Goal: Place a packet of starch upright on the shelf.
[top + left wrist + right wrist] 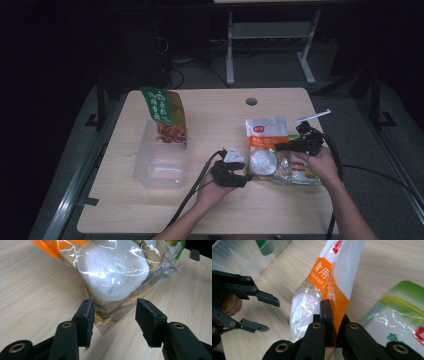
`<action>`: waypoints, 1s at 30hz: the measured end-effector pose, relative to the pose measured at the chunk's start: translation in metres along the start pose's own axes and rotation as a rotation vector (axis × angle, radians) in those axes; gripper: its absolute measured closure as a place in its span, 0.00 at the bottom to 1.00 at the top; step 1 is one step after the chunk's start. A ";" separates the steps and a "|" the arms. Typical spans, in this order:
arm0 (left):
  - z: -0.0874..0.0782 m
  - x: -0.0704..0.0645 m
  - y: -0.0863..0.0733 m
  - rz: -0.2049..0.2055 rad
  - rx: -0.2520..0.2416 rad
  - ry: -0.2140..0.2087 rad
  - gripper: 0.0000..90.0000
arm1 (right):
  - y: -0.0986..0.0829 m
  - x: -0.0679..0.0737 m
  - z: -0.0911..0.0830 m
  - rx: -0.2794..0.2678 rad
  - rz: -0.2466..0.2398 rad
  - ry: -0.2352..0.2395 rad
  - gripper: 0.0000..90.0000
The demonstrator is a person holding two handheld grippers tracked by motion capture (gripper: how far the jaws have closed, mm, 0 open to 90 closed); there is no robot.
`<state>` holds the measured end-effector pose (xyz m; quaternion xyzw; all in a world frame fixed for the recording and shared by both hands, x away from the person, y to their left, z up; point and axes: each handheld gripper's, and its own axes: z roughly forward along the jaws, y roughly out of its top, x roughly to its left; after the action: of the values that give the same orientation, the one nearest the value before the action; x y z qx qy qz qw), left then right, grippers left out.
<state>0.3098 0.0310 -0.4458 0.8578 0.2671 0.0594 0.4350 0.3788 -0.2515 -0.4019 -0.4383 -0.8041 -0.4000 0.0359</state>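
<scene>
Dark room around you, with a pale wooden table point(210, 120) lit in the middle. Your right gripper point(296, 145) is clamped on the orange band at the edge of the orange bag point(267, 150), which lies right of the table's centre; in the right gripper view its jaws are pressed together on the film of that bag point(329, 282), lifting that edge up off the wood. Your left gripper point(245, 177) sits just beside the bag's near left corner with its jaws spread apart; in the left gripper view the bag's sealed corner point(110, 317) lies between the two pads point(88, 315) without touching either. A white lump point(112, 267) shows through the clear film. A green bag point(397, 315) lies just under and right of the orange one. Well to the left, a clear tub point(161, 160) holds a tall green pouch point(165, 115) leaning upright at its far end.
</scene>
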 end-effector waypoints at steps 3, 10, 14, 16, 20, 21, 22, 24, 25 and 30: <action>-0.004 0.000 -0.002 0.002 -0.004 0.001 0.53 | 0.001 0.007 -0.003 -0.018 -0.021 0.013 0.99; -0.008 0.004 -0.004 -0.025 -0.033 -0.007 0.47 | 0.001 0.020 -0.009 -0.040 -0.073 0.032 0.99; -0.004 0.005 -0.002 -0.039 -0.047 -0.012 0.40 | -0.001 0.026 -0.011 -0.054 -0.110 0.048 0.99; -0.001 0.007 -0.002 -0.063 -0.065 -0.018 0.38 | -0.002 0.029 -0.012 -0.061 -0.134 0.057 0.99; 0.004 0.012 -0.001 -0.103 -0.081 -0.043 0.33 | -0.005 0.032 -0.014 -0.078 -0.178 0.077 0.99; 0.005 0.014 -0.001 -0.118 -0.084 -0.054 0.33 | -0.006 0.032 -0.015 -0.080 -0.187 0.083 0.99; 0.007 0.014 -0.001 -0.149 -0.089 -0.067 0.33 | -0.007 0.032 -0.015 -0.085 -0.195 0.088 0.99; 0.009 0.016 0.000 -0.165 -0.100 -0.092 0.35 | -0.009 0.032 -0.016 -0.089 -0.210 0.100 0.99; 0.010 0.017 0.001 -0.171 -0.101 -0.106 0.38 | -0.009 0.033 -0.016 -0.089 -0.216 0.105 0.99; 0.011 0.017 0.005 -0.172 -0.115 -0.124 0.60 | -0.009 0.037 -0.016 -0.086 -0.238 0.116 0.99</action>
<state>0.3297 0.0294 -0.4511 0.8075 0.3084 -0.0159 0.5026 0.3447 -0.2401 -0.3816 -0.3172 -0.8292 -0.4600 0.0157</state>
